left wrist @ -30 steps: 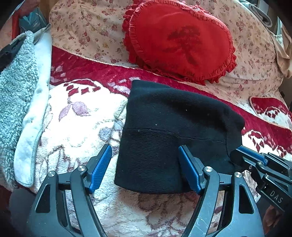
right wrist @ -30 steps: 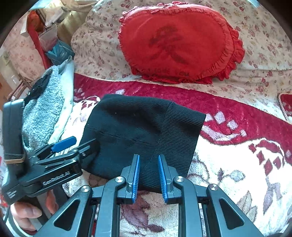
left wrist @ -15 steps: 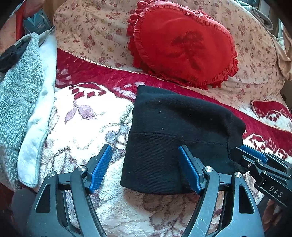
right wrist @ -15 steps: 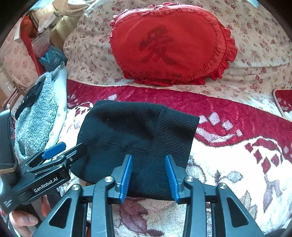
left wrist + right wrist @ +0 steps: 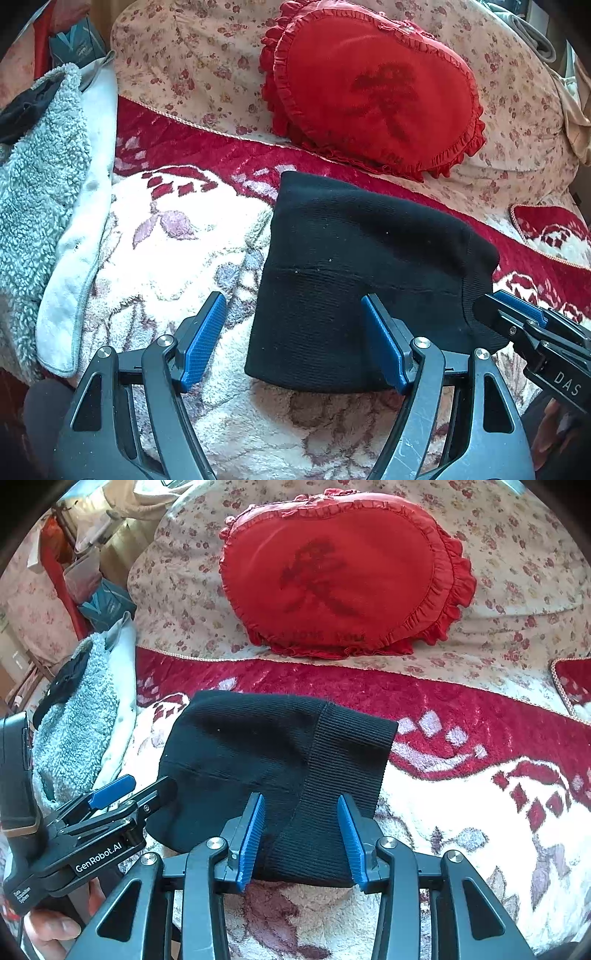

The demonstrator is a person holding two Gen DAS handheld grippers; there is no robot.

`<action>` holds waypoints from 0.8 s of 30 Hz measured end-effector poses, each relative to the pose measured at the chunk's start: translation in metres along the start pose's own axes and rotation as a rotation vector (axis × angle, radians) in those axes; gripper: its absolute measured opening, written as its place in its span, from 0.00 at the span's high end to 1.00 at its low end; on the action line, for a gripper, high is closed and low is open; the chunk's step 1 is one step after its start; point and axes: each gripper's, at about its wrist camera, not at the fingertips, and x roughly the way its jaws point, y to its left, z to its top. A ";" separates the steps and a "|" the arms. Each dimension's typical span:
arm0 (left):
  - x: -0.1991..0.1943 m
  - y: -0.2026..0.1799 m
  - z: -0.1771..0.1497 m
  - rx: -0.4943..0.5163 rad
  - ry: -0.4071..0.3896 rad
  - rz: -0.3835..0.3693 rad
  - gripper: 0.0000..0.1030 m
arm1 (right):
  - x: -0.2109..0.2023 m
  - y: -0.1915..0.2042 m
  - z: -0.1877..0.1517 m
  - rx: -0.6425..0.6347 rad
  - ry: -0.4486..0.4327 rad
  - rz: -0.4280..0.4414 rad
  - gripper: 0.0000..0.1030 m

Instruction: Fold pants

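The black knit pants (image 5: 354, 273) lie folded into a compact rectangle on the floral blanket (image 5: 177, 258); they also show in the right wrist view (image 5: 273, 768), ribbed waistband to the right. My left gripper (image 5: 295, 341) is open, just in front of the fold's near left edge, holding nothing. My right gripper (image 5: 301, 838) is open over the near edge of the ribbed band, empty. Each gripper shows in the other's view: the right one (image 5: 517, 317), the left one (image 5: 125, 794).
A red heart-shaped cushion (image 5: 373, 85) leans on the floral back cushion behind the pants. A grey fleece throw with a white edge (image 5: 44, 206) lies at the left. Dark red blanket border (image 5: 443, 701) runs behind and right of the pants.
My right gripper has opened and let go of the ribbed band's near edge. Both grippers have drawn back a little from the pants. The left gripper stayed open.
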 end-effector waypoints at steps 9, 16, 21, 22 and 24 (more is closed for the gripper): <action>-0.001 -0.002 -0.001 0.012 -0.014 0.015 0.27 | 0.003 -0.005 0.000 0.010 0.007 -0.004 0.60; 0.001 -0.003 -0.003 0.009 -0.006 0.019 0.27 | 0.004 -0.001 0.000 -0.005 0.009 -0.009 0.59; 0.001 -0.003 -0.002 0.006 -0.008 0.007 0.27 | 0.004 -0.001 0.001 -0.008 0.009 -0.012 0.59; 0.001 -0.002 -0.002 -0.001 -0.005 0.003 0.27 | 0.004 -0.001 0.001 -0.010 0.011 -0.017 0.59; 0.003 0.001 -0.002 -0.013 0.007 -0.005 0.27 | 0.005 -0.002 0.002 -0.014 0.019 -0.031 0.59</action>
